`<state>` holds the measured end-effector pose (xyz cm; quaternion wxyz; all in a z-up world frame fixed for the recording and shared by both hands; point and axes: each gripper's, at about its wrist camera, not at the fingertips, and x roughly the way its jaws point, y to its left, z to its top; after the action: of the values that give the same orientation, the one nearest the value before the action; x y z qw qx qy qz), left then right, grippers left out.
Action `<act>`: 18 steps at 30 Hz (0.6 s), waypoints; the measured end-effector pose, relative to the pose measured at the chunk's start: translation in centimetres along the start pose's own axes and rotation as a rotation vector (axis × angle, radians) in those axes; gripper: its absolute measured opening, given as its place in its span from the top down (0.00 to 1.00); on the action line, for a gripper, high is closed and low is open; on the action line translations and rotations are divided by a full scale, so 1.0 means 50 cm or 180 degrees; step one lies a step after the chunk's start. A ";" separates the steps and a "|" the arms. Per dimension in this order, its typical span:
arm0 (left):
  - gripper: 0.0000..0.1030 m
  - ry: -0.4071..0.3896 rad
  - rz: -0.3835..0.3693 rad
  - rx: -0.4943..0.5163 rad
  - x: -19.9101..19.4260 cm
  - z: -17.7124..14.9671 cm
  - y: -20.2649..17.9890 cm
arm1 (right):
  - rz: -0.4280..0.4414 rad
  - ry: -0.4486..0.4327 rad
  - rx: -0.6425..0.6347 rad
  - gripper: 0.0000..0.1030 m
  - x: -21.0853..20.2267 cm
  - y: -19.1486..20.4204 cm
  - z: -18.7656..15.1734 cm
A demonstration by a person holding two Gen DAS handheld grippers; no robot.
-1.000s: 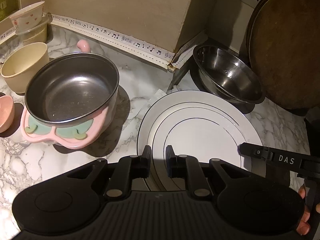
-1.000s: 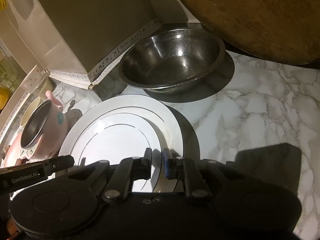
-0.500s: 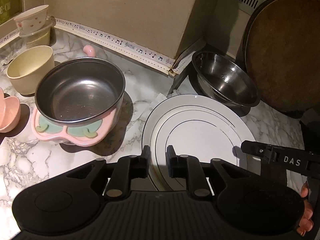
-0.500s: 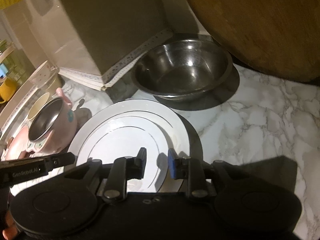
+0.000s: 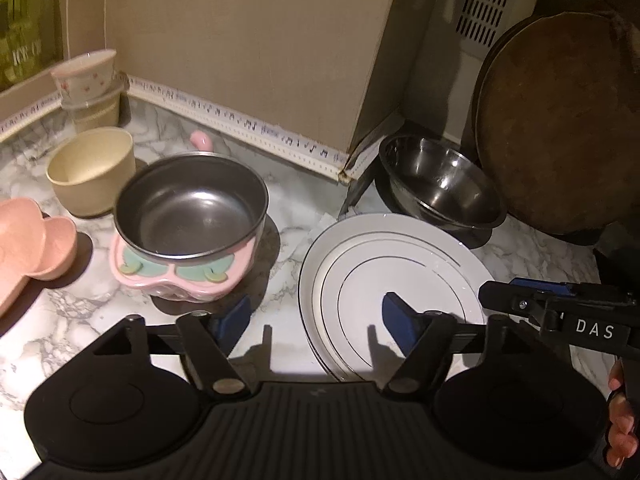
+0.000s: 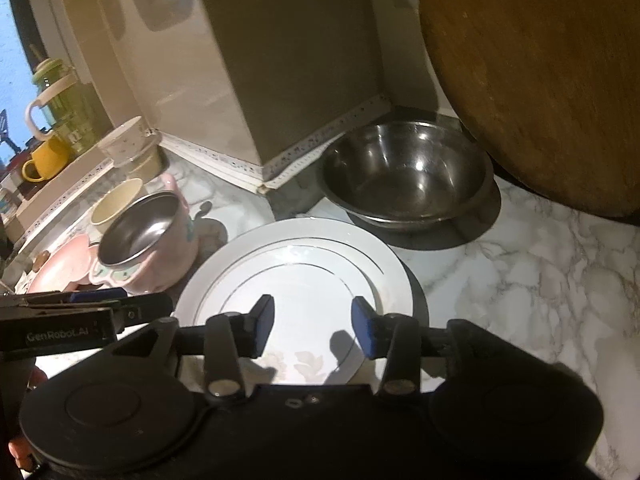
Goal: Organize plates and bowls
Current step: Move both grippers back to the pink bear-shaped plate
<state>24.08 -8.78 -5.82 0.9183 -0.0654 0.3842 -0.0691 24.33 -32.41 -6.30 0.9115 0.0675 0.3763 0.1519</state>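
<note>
A stack of white plates (image 5: 384, 272) lies on the marble counter; it also shows in the right wrist view (image 6: 296, 276). My left gripper (image 5: 316, 320) is open and empty above the stack's near left edge. My right gripper (image 6: 312, 326) is open and empty above the stack's near side. A steel bowl in a pink holder (image 5: 192, 216) stands to the left of the plates, and shows in the right wrist view (image 6: 144, 236). A steel mixing bowl (image 5: 436, 180) sits behind the plates, also in the right wrist view (image 6: 404, 176).
A cream bowl (image 5: 90, 168), a pink dish (image 5: 32, 240) and stacked small cups (image 5: 90, 84) stand at the left. A round wooden board (image 5: 560, 120) leans at the right. A beige box (image 5: 248, 48) stands at the back. A yellow mug (image 6: 44, 158) sits on a ledge.
Both grippers have opened and pulled back and up from the plate stack, which stays on the counter. The right opened first, the left after.
</note>
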 end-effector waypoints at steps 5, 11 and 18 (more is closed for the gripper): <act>0.28 -0.0094 0.0059 0.0048 -0.027 -0.006 -0.002 | 0.0033 -0.0052 -0.0075 0.45 -0.016 0.016 0.001; 0.22 -0.0210 0.0193 -0.0052 -0.049 -0.011 0.011 | 0.0136 -0.0120 -0.0197 0.30 -0.031 0.040 0.011; 0.17 -0.0322 0.0341 -0.0513 -0.083 -0.019 0.073 | 0.0371 -0.0150 -0.0446 0.18 -0.030 0.088 0.038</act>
<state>20.80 -4.52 -4.19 0.9307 -0.1218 0.3446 0.0146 23.66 -28.75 -2.89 0.9122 0.0289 0.3386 0.2289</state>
